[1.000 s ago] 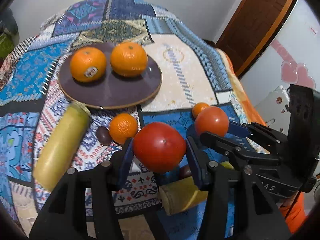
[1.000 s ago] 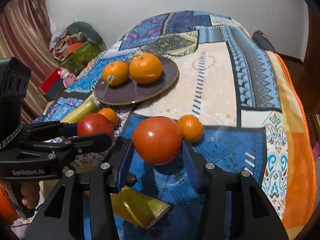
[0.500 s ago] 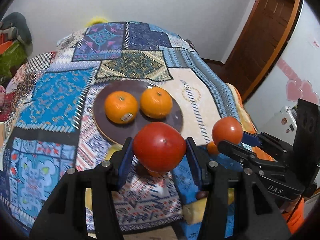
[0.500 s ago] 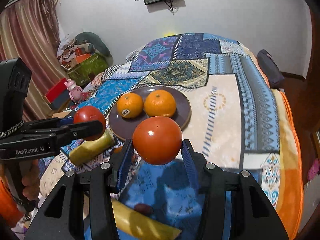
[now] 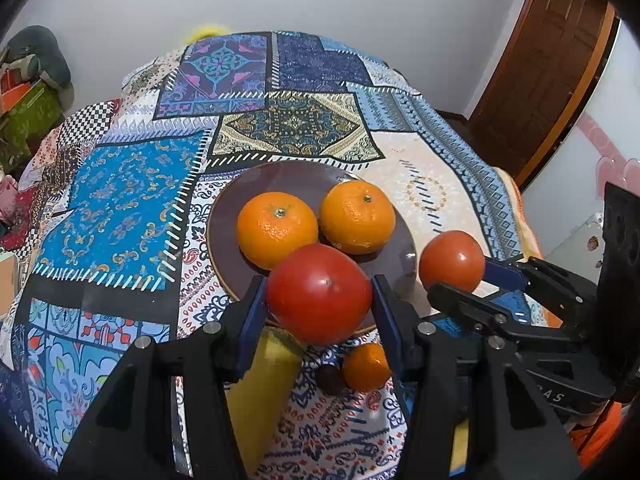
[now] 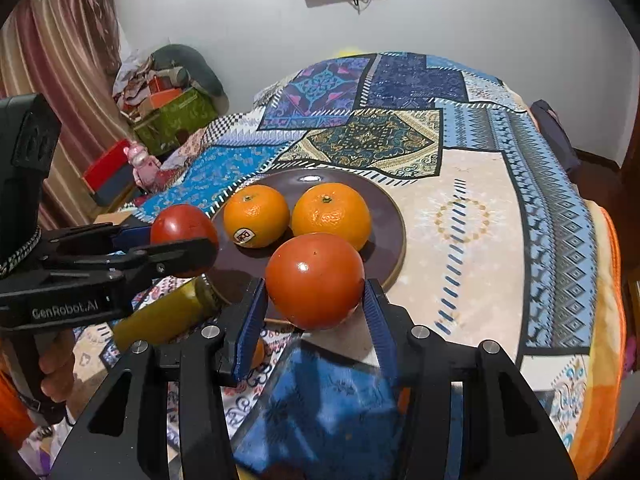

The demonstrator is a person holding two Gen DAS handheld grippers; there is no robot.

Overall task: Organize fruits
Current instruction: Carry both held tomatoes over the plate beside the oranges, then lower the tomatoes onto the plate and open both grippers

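My left gripper (image 5: pixel 319 300) is shut on a red tomato (image 5: pixel 319 294) and holds it above the near rim of a dark purple plate (image 5: pixel 228 216). My right gripper (image 6: pixel 314 294) is shut on a second red tomato (image 6: pixel 315 280), also above the plate's near rim (image 6: pixel 394 232). Two oranges (image 5: pixel 277 229) (image 5: pixel 357 216) lie on the plate; one carries a sticker (image 6: pixel 256 216). Each gripper shows in the other's view: the right gripper (image 5: pixel 460 276) with its tomato (image 5: pixel 452 260), and the left gripper (image 6: pixel 176 240) with its tomato (image 6: pixel 182 226).
A yellow-green banana (image 5: pixel 260 396), a small orange (image 5: pixel 366 366) and a small dark fruit (image 5: pixel 328 378) lie on the patchwork cloth (image 5: pixel 120 200) near the plate. Boxes and clutter (image 6: pixel 168 108) stand left of the bed. A wooden door (image 5: pixel 552 60) is at the right.
Both grippers have lifted their tomatoes off the cloth and carried them forward to the near edge of the plate. The plate and oranges look closer now.
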